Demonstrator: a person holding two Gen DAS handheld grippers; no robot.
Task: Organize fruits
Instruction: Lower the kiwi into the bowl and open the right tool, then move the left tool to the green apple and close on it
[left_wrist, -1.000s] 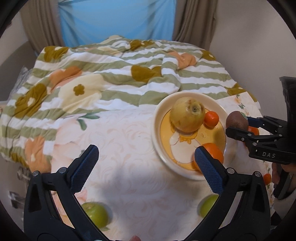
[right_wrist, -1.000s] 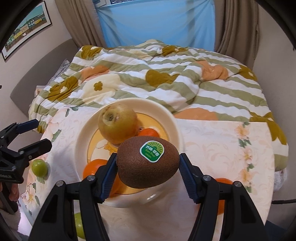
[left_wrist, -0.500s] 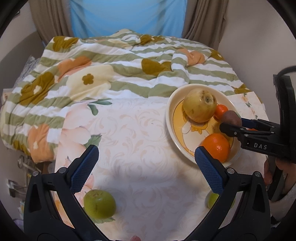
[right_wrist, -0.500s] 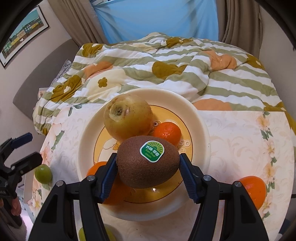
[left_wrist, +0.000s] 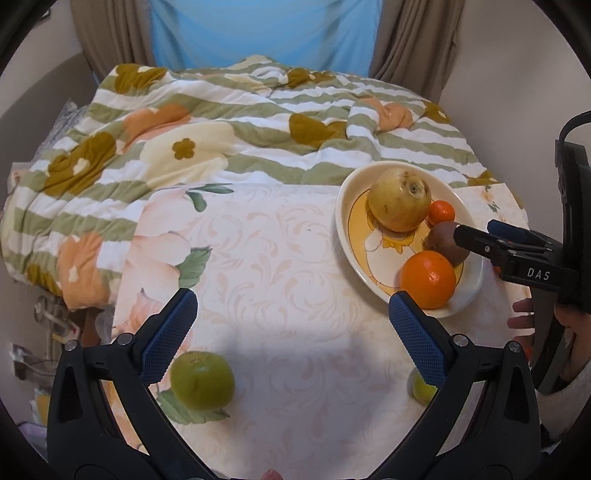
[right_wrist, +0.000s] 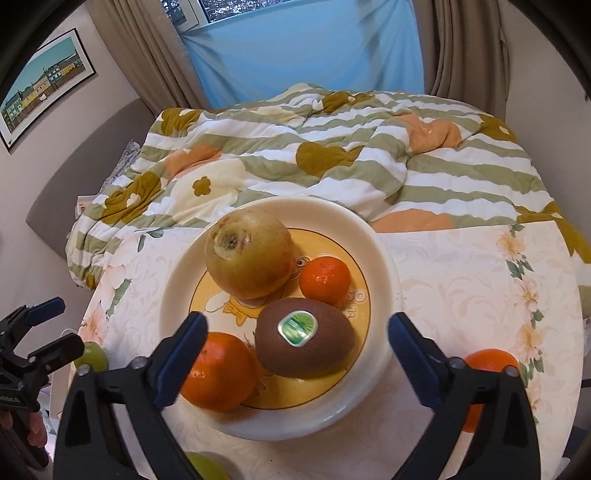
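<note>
A: Where's the kiwi (right_wrist: 304, 338)?

B: Lying in the plate (right_wrist: 384, 258), just ahead of the right gripper (right_wrist: 295, 350), whose fingers stand spread wide, clear of it on both sides. It touches the large orange (right_wrist: 218, 371) on its left; the small orange (right_wrist: 325, 279) and yellow pear (right_wrist: 249, 254) sit beyond.

A: And the left gripper (left_wrist: 291, 332)?

B: Wide apart too, nothing between its pads, above the tablecloth (left_wrist: 280, 258). A green fruit (left_wrist: 202, 380) lies by its left finger, another (left_wrist: 423, 389) half hidden behind its right.

A: Anything only one camera catches?

B: The right wrist view alone shows the kiwi's sticker and a loose orange (right_wrist: 487, 363) behind its right finger
</note>
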